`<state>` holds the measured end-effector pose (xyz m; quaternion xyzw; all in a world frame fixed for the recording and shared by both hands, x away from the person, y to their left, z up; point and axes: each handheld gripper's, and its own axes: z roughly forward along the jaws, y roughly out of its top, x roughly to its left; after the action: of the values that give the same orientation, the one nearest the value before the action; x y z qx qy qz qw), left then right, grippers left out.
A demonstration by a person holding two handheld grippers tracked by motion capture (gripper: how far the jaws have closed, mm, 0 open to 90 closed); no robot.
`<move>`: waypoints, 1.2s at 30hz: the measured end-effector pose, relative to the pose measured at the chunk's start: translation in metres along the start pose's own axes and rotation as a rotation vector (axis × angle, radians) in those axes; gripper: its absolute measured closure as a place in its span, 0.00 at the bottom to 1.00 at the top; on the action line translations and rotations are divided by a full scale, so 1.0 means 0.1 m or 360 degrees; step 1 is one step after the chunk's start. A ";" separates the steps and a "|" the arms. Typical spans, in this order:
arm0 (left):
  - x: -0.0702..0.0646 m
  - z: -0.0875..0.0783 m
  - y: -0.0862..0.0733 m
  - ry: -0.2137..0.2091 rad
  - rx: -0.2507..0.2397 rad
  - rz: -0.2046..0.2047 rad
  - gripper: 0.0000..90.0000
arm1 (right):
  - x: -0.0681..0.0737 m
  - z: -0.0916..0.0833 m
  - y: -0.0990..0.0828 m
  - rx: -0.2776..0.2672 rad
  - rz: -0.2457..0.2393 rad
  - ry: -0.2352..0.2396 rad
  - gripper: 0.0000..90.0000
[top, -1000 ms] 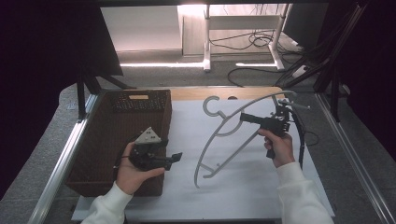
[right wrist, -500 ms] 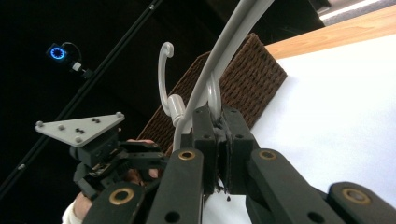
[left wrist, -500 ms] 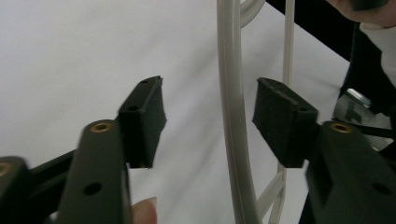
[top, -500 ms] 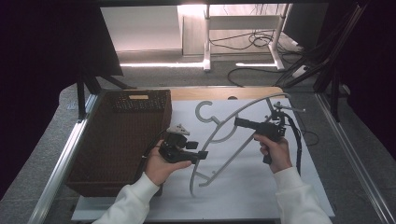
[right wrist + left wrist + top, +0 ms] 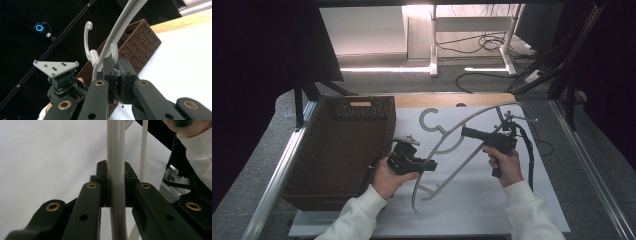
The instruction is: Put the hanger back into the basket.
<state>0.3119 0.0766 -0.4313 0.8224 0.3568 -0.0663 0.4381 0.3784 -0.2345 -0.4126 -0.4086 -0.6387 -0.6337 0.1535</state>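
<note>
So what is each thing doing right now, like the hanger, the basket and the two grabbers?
Hanger: gripped by both grippers, lifted above the white sheet.
Left gripper: jaws just closed, now shut on the hanger's arm.
Right gripper: shut on the hanger's thin inner loop.
Wicker basket: upright on the table, open on top; its inside is too dark to tell.

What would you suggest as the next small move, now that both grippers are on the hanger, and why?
Probably lift the hanger a little, both hands rising together, then carry it toward the basket. The left gripper is clamped on the hanger's lower arm and the right gripper on the part near the hook, so it is held at two points and should stay level.
</note>
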 end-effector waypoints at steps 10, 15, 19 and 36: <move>0.03 -0.07 0.00 -0.0021 -0.0095 -0.0039 0.90 | -0.05 -0.02 -0.01 0.0013 0.0043 -0.0012 0.92; 0.04 -0.10 0.00 0.0001 -0.0138 -0.0042 0.90 | -0.07 -0.02 -0.03 0.0036 0.0059 -0.0042 0.91; 0.04 -0.11 -0.01 0.0014 -0.0147 -0.0041 0.90 | -0.08 -0.01 -0.04 0.0046 0.0065 -0.0042 0.90; 0.08 -0.25 -0.02 0.0108 -0.0266 -0.0045 0.91 | -0.07 0.04 -0.09 0.0130 0.0010 -0.0065 0.73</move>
<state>0.3112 0.1009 -0.4211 0.7796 0.3874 -0.0146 0.4918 0.3777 -0.2319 -0.4247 -0.4168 -0.6657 -0.5982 0.1589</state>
